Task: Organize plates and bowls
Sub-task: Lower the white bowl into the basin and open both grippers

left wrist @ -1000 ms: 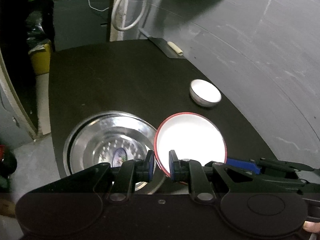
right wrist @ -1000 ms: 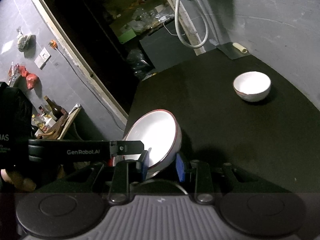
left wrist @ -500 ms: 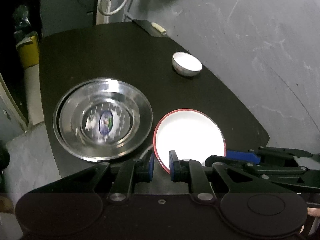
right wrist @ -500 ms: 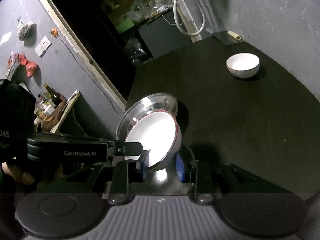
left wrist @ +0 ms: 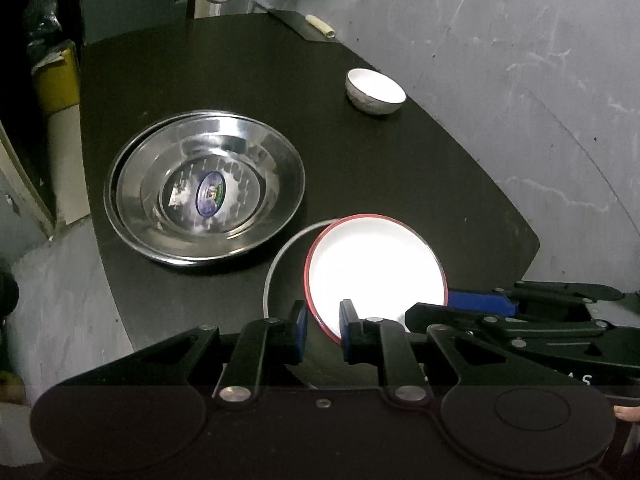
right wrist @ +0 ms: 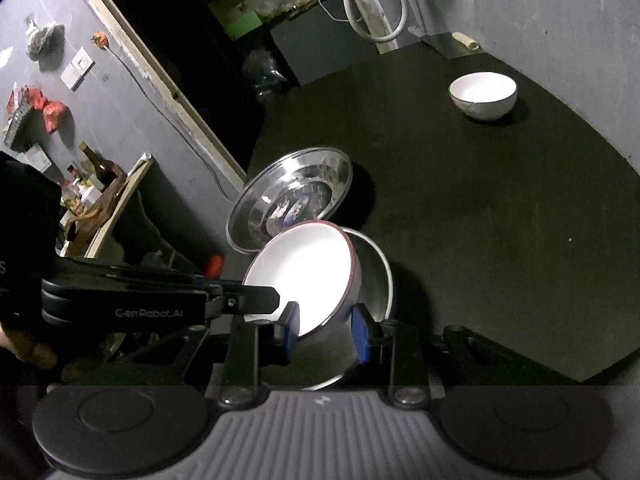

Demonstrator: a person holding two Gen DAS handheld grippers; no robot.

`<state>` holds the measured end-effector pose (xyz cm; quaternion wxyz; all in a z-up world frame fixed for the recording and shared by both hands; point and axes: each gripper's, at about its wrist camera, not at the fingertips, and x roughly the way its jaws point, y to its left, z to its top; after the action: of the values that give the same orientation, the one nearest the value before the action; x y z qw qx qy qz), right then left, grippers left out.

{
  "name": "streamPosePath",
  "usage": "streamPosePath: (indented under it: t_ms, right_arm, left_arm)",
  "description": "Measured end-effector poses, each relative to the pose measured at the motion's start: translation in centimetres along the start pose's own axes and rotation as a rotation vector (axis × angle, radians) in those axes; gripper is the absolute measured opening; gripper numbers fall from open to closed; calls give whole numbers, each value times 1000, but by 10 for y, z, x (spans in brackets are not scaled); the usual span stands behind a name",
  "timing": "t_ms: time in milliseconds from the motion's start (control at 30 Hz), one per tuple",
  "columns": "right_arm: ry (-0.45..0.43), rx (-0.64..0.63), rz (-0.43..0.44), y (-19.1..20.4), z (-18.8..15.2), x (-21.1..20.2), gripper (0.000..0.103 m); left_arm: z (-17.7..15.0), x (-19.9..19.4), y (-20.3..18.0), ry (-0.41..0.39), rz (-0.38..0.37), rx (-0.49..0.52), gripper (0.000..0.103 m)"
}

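Observation:
A white bowl with a red rim is tilted, its lower side inside a shallow steel bowl near the black table's front edge. My left gripper is shut on the white bowl's near rim; in the right wrist view it reaches in from the left. My right gripper is shut on the bowl's wall, and its blue pad shows in the left wrist view. Stacked steel basins stand just beyond, apart from the bowl.
A small white bowl stands at the back near the grey wall. The black table ends at a curved edge on the left, with floor below. A white hose hangs behind the table, and a shelf of bottles stands left.
Both grippers carried the red-rimmed bowl back from over the steel basins toward the table's near edge and lowered it. The steel bowl's rim has come into view beneath it.

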<state>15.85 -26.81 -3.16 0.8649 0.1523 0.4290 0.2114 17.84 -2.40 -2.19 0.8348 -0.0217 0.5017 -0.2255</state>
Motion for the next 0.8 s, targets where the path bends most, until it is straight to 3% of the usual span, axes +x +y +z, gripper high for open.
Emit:
streamPosePath:
  t_ms: [800]
  right_arm:
    - [41, -32, -24, 4, 1, 8, 33]
  left_arm:
    - [-3, 7, 1, 42, 17, -24, 19]
